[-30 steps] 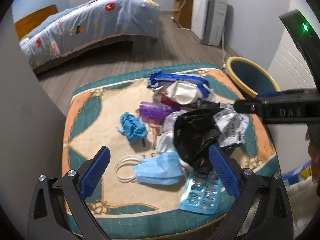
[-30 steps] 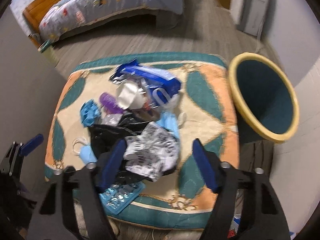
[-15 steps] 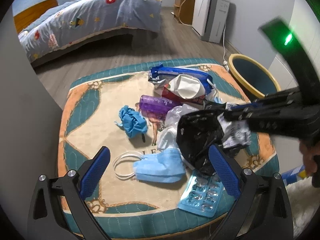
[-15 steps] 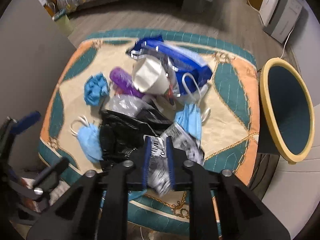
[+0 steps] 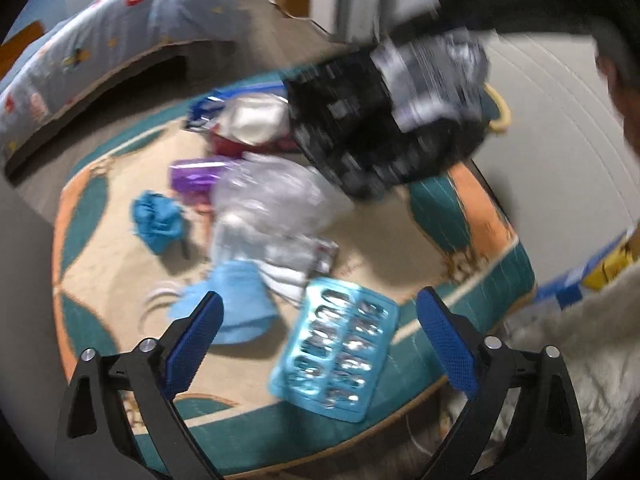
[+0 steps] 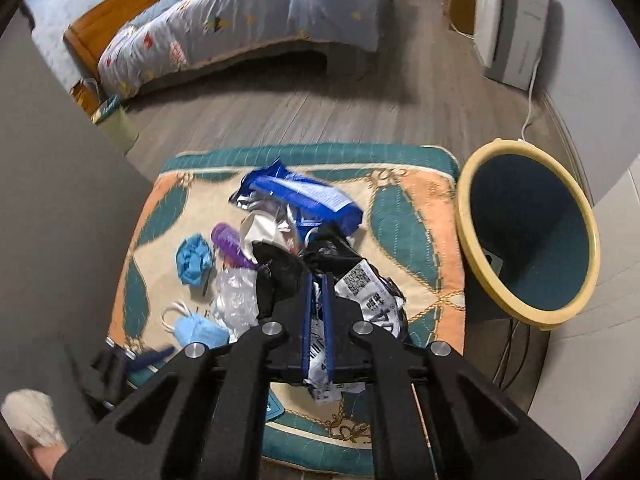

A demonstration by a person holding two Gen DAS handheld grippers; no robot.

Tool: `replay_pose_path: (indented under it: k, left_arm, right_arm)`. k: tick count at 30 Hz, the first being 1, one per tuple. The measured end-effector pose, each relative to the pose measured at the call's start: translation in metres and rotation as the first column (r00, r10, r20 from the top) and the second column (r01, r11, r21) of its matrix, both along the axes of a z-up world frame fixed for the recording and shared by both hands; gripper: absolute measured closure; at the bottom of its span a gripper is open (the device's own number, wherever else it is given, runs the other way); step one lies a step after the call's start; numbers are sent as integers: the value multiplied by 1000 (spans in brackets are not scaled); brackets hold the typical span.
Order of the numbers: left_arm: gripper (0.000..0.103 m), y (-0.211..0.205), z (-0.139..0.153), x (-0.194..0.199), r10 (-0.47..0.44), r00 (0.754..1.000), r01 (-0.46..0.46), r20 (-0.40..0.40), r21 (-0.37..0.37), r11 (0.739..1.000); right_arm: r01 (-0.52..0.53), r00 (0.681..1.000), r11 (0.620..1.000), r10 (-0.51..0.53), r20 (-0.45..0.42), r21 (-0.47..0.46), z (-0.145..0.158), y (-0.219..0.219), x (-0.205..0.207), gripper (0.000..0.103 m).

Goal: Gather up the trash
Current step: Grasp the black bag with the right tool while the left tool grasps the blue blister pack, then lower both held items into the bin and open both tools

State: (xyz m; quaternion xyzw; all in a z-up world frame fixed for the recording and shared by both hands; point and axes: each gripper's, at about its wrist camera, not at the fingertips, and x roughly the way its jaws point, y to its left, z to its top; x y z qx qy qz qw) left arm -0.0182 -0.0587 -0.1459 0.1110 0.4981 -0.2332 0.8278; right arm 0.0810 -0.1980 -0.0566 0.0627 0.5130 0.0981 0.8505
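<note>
R gripper (image 6: 316, 312) fingers had just closed, pinching black-and-white bag (image 6: 360, 292) at frame center; L gripper (image 5: 320, 344) fingers spread, blister pack (image 5: 336, 356) lay between them, untouched.

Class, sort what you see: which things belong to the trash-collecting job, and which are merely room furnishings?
Job: black bag held in right claw; blister pack; blue mask; purple wrapper; yellow-rimmed bin.
Furnishings: bed; white cabinet; patterned cushion.
</note>
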Motion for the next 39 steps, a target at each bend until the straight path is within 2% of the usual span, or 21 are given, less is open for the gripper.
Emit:
replay_pose_path:
  k: [3, 6, 8, 11, 22, 31, 39]
  left_arm:
    - [9, -11, -13, -5, -35, 999, 36, -31, 4, 999]
    - [23, -16, -32, -5, -32, 995, 35, -90, 28, 999]
    - [25, -16, -44, -4, -17, 991, 23, -132, 48, 999]
    - [25, -18, -54, -3, -5, 989, 17, -144, 81, 997]
    - [30, -23, -54, 3, -5, 992, 16, -128, 85, 996]
    - [30, -33, -16, 8, -18, 1000, 18, -3, 63, 998]
    - [30, -37, 31, 17, -11, 994, 12, 108, -7, 1000]
  right_arm:
    - [29, 1000, 1000, -29, 8, 4, 5, -9, -1, 99]
    - [44, 999, 999, -44, 17, 10, 9, -17, -1, 99]
    - [45, 999, 999, -46, 18, 18, 10, -20, -2, 99]
    - [41, 999, 999, -41, 8, 22, 7, -22, 0, 99]
    - [43, 999, 998, -44, 22, 35, 11, -27, 1, 99]
    - [59, 996, 997, -62, 64, 43, 28, -36, 1, 99]
    - [76, 991, 997, -78, 111, 23, 42, -48, 1, 99]
